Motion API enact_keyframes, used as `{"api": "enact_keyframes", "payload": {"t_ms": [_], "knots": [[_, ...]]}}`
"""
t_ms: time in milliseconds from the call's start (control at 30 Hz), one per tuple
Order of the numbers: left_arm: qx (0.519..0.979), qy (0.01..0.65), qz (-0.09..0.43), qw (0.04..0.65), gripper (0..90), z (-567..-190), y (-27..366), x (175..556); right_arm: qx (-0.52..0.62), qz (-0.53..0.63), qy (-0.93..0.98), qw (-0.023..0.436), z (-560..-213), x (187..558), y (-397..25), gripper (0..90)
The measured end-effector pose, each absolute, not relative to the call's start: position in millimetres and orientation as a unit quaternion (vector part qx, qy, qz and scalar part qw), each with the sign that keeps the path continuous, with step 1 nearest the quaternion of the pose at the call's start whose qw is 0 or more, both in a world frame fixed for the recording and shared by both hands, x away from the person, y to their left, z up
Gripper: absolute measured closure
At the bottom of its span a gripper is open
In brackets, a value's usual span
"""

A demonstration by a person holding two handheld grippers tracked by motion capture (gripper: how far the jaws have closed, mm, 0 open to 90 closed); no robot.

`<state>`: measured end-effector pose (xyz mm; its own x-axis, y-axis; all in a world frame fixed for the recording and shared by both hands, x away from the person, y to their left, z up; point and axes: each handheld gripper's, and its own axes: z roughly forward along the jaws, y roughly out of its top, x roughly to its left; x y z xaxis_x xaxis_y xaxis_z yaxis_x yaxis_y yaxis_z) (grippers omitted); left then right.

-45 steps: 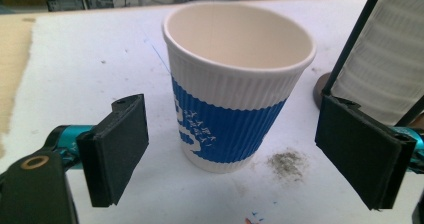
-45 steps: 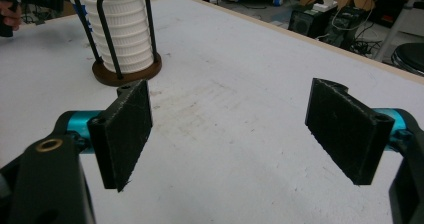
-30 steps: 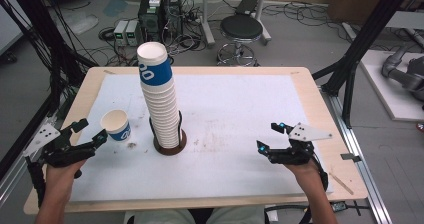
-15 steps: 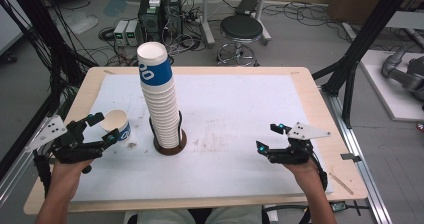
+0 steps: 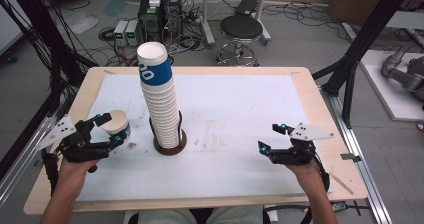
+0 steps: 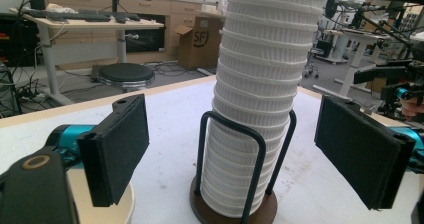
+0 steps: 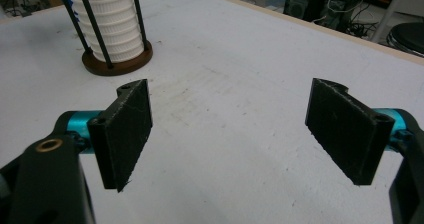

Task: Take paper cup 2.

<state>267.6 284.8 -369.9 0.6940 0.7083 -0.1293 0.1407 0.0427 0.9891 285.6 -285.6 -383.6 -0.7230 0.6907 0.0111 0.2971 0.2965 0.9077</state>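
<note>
Since the earlier frame the left gripper has been brought forward, jaws wide on either side of the single paper cup — no pad is seen touching it. That cup stands on the tabletop just beside the cup stack. Well apart, the right gripper is held wide open, empty.
</note>
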Motion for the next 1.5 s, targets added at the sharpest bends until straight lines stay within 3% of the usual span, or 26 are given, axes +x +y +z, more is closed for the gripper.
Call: {"api": "enact_keyframes", "payload": {"t_ms": [500,867,1500], "knots": [[0.662,0.32,0.214,0.643,14.1,-373.6,280.0,263.0,0.289,0.508,0.792,0.177,-372.0,290.2,-273.0,19.4],[0.672,0.311,0.212,0.638,14.1,-376.3,272.7,260.1,0.244,0.522,0.802,0.161,-332.6,305.4,-250.1,19.4],[0.668,0.311,0.21,0.643,14.1,-373.5,275.1,258.4,0.159,0.542,0.819,0.103,-254.6,335.0,-172.1,19.4]]}}
